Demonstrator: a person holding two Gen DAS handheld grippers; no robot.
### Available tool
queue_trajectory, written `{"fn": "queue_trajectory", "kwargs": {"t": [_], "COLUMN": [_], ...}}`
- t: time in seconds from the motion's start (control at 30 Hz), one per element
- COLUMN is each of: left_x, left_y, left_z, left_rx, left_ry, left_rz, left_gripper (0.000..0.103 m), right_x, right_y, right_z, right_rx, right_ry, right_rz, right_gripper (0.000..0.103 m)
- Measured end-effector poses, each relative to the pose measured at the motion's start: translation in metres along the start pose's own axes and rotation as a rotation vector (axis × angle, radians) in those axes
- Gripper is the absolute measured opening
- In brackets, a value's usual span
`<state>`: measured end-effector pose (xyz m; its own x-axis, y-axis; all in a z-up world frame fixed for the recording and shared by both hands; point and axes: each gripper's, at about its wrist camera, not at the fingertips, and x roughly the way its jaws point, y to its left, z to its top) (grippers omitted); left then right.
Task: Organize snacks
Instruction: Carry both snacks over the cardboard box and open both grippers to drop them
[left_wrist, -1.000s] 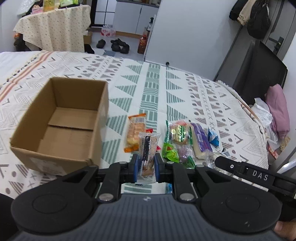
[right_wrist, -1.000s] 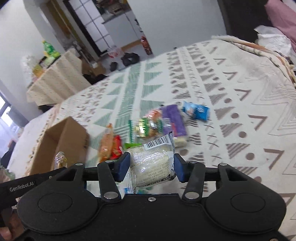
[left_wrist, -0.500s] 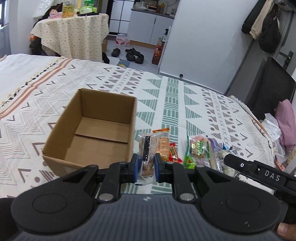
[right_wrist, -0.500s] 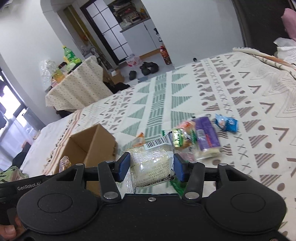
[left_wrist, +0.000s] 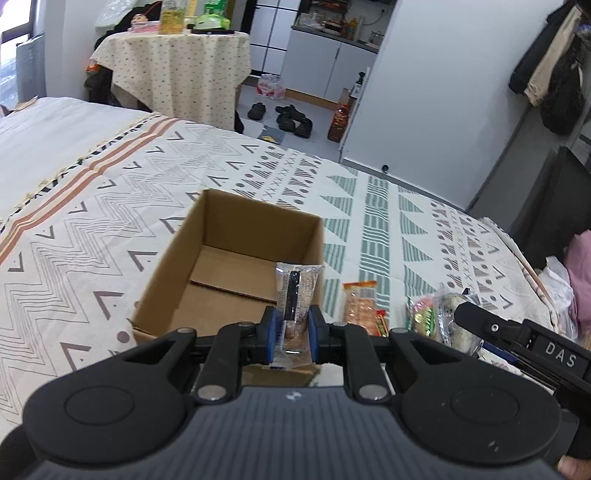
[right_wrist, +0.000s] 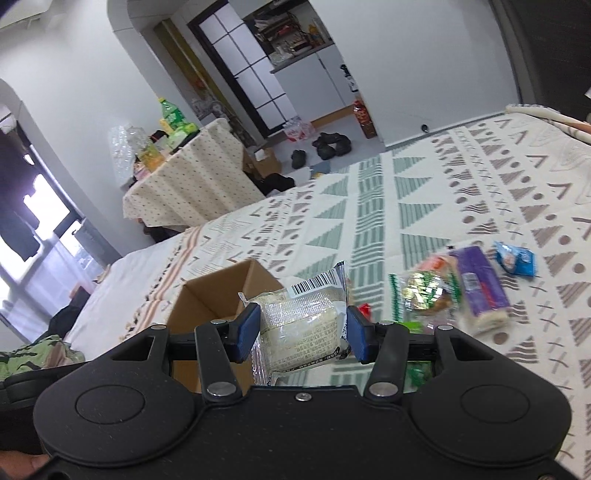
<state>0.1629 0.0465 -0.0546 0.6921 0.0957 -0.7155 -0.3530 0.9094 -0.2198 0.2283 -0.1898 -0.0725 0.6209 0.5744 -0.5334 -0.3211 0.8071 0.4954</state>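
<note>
Over the bed, the left gripper (left_wrist: 291, 334) has carried its pinched snack bar (left_wrist: 295, 295) from above the snack pile to the cardboard box (left_wrist: 184, 266), while the right gripper (right_wrist: 302, 334), clamping a white cake pack (right_wrist: 301, 332), trails behind, so both drops look near.

- Open brown cardboard box (left_wrist: 236, 273) sits upright on the patterned bed, nothing inside.
- Clear-wrapped brown biscuit bar with a black stripe (left_wrist: 294, 295) stands upright, pinched between blue fingers (left_wrist: 269, 334).
- White clear-wrapped cake with a barcode (right_wrist: 303, 325) is clamped likewise.
- Orange cracker pack (left_wrist: 360, 301), green packet (right_wrist: 424, 291), purple pack (right_wrist: 478, 288) and blue sachet (right_wrist: 515, 258) lie on the bed beside the box.
</note>
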Motion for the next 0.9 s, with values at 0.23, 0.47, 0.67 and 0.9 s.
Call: {"fn": "queue_trajectory", "kwargs": {"t": [0.23, 0.47, 0.67, 0.9], "left_x": [0.007, 0.019, 0.029, 0.035], "left_y": [0.027, 0.053, 0.063, 0.078], "left_z": [0.008, 0.017, 0.022, 0.023], "left_rx": [-0.048, -0.09, -0.091, -0.11], "left_ry": [-0.002, 0.012, 0.028, 0.079], "left_rz": [0.018, 0.02, 0.054, 0.06], "left_gripper": [0.016, 0.017, 0.02, 0.037], "right_x": [0.017, 0.035, 0.052, 0.067], "right_y": [0.02, 0.041, 0.06, 0.073], "right_z": [-0.002, -0.003, -0.006, -0.01], "right_rx": [-0.002, 0.002, -0.01, -0.008], "right_ry": [0.002, 0.018, 0.041, 0.069], "right_rz": [0.048, 0.091, 0.113, 0.122], "right_gripper": [0.049, 0.049, 0.049, 0.049]}}
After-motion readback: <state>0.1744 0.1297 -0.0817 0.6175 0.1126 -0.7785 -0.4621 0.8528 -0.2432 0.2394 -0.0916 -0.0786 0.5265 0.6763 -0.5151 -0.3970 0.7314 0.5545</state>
